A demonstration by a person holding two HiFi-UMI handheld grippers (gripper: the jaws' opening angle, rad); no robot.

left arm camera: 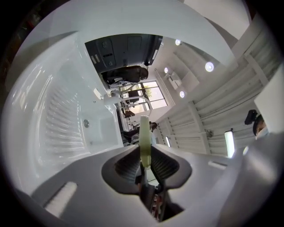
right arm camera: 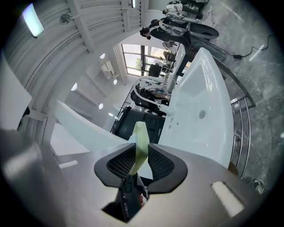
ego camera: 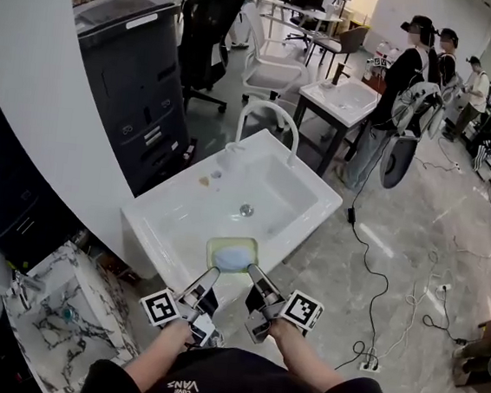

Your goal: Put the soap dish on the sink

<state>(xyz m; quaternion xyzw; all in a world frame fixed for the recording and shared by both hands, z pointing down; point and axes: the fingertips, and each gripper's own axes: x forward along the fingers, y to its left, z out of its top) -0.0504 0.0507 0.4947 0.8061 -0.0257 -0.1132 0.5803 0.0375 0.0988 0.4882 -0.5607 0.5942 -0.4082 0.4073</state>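
Soap dish (ego camera: pixel 232 253) clamped in left hand-held gripper (ego camera: pixel 214 273), right hand-held gripper (ego camera: pixel 253 271)

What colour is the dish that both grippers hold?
The shallow square soap dish is pale yellow-green, best in the head view.

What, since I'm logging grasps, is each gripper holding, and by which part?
Both hold the pale green soap dish: the left gripper pinches its near rim at the left, the right gripper at the right.
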